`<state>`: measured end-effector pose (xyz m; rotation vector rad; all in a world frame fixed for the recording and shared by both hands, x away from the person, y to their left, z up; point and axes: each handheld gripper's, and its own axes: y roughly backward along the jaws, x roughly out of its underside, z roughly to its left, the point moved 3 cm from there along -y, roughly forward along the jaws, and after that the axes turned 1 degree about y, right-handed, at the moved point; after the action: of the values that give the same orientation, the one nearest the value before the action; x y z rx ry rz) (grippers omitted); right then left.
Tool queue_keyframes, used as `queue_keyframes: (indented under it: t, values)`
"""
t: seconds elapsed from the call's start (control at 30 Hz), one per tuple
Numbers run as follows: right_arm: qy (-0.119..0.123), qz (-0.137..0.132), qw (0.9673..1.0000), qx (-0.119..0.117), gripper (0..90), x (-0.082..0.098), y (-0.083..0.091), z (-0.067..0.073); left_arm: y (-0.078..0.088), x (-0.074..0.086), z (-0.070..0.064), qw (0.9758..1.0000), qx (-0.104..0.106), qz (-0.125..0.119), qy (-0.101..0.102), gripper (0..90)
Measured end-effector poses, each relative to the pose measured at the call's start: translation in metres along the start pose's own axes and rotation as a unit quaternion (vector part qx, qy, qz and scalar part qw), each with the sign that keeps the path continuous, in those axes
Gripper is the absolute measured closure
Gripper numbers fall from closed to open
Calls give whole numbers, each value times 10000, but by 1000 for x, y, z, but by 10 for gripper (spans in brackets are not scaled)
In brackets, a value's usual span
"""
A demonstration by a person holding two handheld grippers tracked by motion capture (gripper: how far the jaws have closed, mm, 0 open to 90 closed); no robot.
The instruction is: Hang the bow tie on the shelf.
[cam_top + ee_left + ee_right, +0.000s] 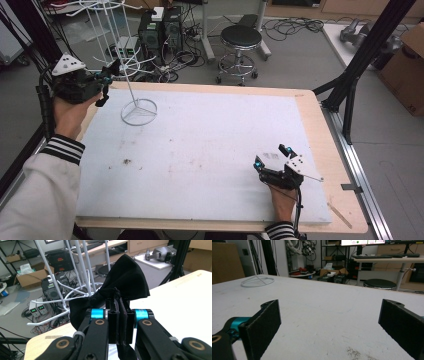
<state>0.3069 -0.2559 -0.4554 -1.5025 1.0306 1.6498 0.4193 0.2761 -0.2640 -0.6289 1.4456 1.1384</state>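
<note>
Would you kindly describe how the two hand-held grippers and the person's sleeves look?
Both hand-held grippers, left and right, are black with teal joints, flat black jaws, a grey triangular plate on top and a trailing black cable. The sleeves are white with black-striped cuffs.

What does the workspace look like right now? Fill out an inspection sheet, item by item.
Surface: white mat on a wooden table, with scuffs and a small dark crumb patch.
Job's things: black cloth pinched in the left gripper; white wire rack standing at the mat's far left corner.
Clutter: nothing seen on the mat beyond the crumbs.
Grippers: left gripper shut on the cloth, beside the rack; right gripper open, low over the mat's near right.
Cables: a black cable trails from the left gripper; tangled floor cables beyond the table.
Surroundings: black stool, computer towers, cardboard box.
</note>
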Motion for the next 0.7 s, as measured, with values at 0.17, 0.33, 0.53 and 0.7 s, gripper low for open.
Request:
queue_keyframes:
  t: [0.17, 0.33, 0.53, 0.7]
  values:
    - [-7, 2, 10000, 0, 33, 0, 0, 0, -5, 3, 1, 10000, 21, 67, 19, 863]
    - [-10, 4, 10000, 2, 33, 0, 0, 0, -9, 12, 3, 9999, 41, 132, 80, 863]
    - [-9, -5, 10000, 7, 33, 0, 0, 0, -12, 20, 4, 9997, 82, 166, 188, 863]
    - [-12, -6, 10000, 13, 33, 0, 0, 0, -13, 23, 4, 9996, 90, 198, 192, 862]
